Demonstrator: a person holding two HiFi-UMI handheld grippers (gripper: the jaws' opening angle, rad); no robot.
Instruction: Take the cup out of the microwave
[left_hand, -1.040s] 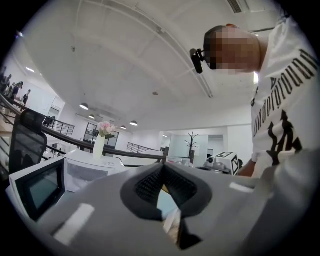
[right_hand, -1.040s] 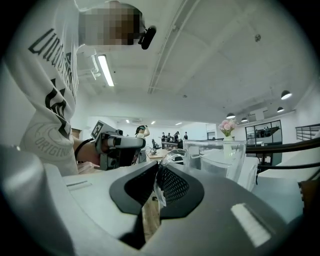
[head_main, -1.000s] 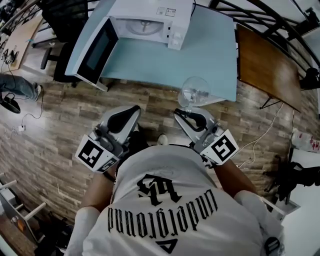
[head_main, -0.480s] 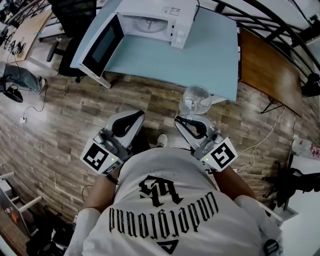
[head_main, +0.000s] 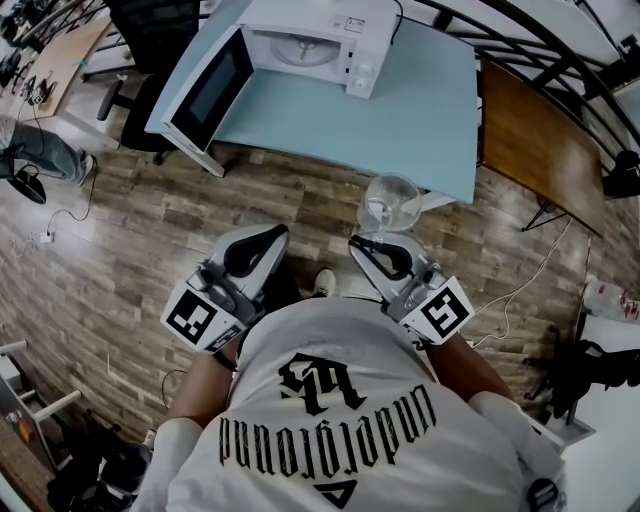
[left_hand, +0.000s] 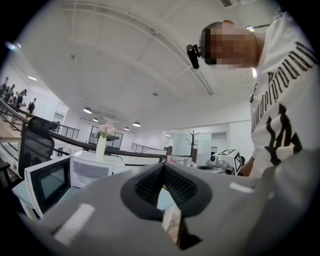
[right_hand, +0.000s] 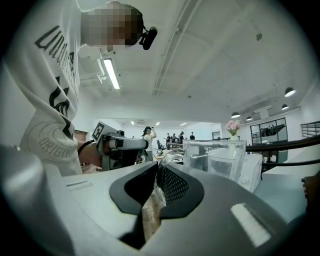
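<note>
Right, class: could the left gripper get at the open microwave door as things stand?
Probably yes. The left gripper is shut on nothing, the microwave door stands open, and only bare floor lies between them. The right gripper holds the cup off to the side.

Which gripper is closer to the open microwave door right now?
Left. The left gripper is below the microwave door, apart from it; the right gripper is farther right, shut on the glass cup by its handle.
</note>
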